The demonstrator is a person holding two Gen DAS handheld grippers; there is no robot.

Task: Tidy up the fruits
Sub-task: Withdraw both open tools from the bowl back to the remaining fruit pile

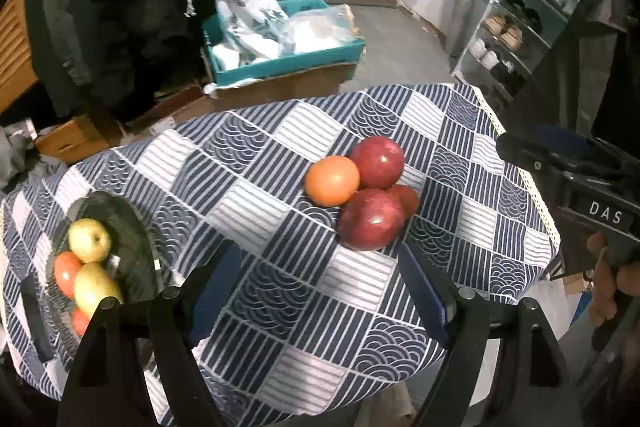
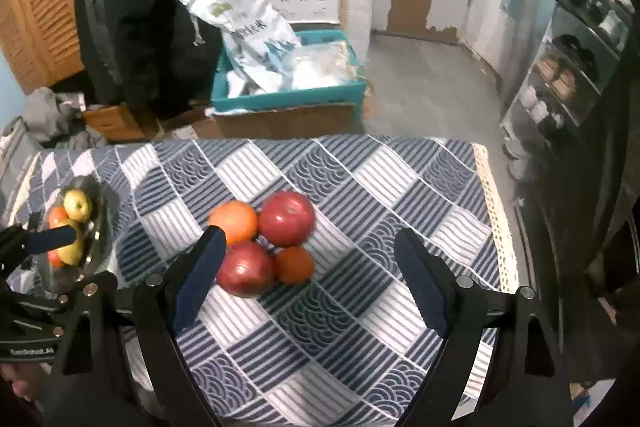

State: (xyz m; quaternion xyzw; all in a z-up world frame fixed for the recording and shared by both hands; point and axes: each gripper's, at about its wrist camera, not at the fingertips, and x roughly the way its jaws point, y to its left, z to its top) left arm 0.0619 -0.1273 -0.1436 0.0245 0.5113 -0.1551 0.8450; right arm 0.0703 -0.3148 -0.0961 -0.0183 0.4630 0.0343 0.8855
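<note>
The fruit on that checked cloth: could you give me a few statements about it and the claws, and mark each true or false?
1. Four fruits sit clustered on the tablecloth: two red apples and two oranges. True.
2. The glass bowl is empty. False: it holds yellow-green apples and other orange-red fruit.
3. The right claw is clamped on a red apple. False: it is open and nothing is gripped.
4. The left claw is open and holds nothing. True.
5. The bowl stands to the left of the cluster. True.
</note>
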